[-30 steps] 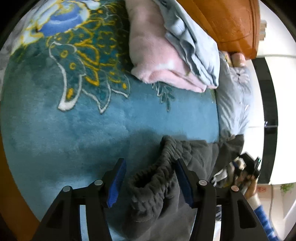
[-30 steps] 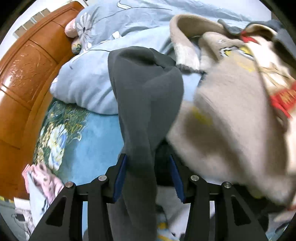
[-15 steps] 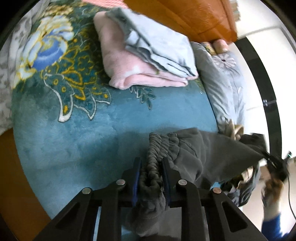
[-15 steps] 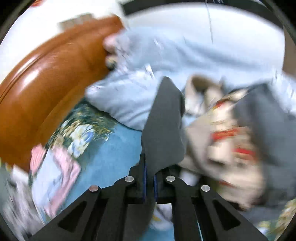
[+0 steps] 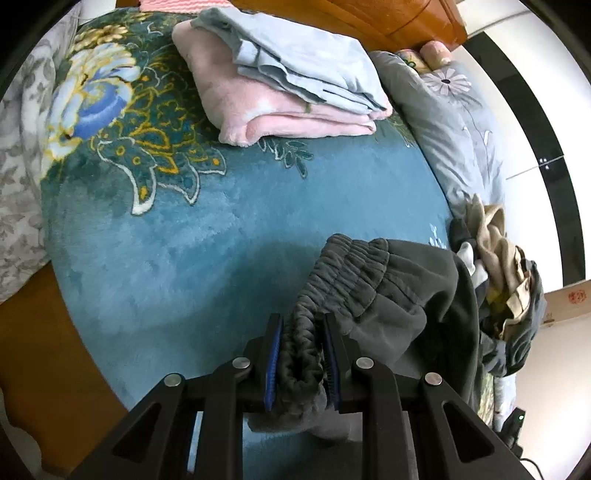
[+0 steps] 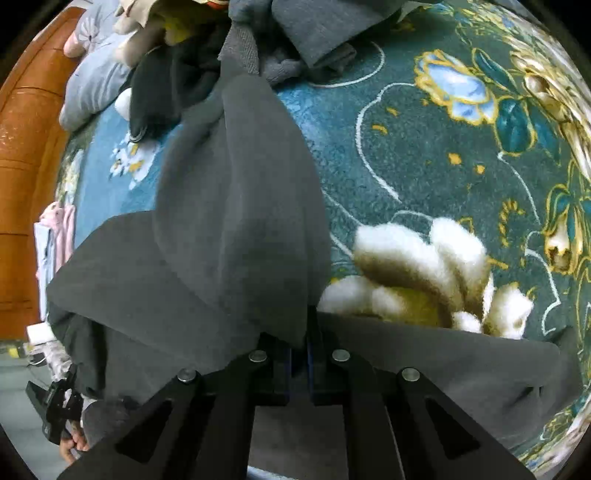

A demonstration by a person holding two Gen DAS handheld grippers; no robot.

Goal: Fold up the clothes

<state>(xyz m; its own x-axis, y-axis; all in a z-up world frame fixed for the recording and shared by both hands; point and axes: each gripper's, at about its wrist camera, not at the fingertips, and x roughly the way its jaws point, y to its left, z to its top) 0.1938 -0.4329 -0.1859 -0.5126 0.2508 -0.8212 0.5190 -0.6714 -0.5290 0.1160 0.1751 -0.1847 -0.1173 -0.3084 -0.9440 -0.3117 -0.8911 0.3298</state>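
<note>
Dark grey sweatpants (image 5: 391,295) with a ribbed elastic waistband hang over the blue floral blanket (image 5: 192,236). My left gripper (image 5: 301,334) is shut on the bunched waistband. My right gripper (image 6: 300,350) is shut on another part of the same grey pants (image 6: 236,229), whose cloth drapes forward over the blanket (image 6: 424,155) and hides the fingertips.
A folded pink garment (image 5: 280,114) with a folded light blue one (image 5: 303,70) on top lies at the far side by the wooden headboard (image 5: 369,18). A heap of unfolded clothes (image 5: 495,266) lies to the right, also in the right wrist view (image 6: 207,40). A grey floral pillow (image 5: 458,122) lies nearby.
My left gripper closed on the waistband and stays shut on it. My right gripper closed on the pants and swung them away from the clothes heap down over the blanket.
</note>
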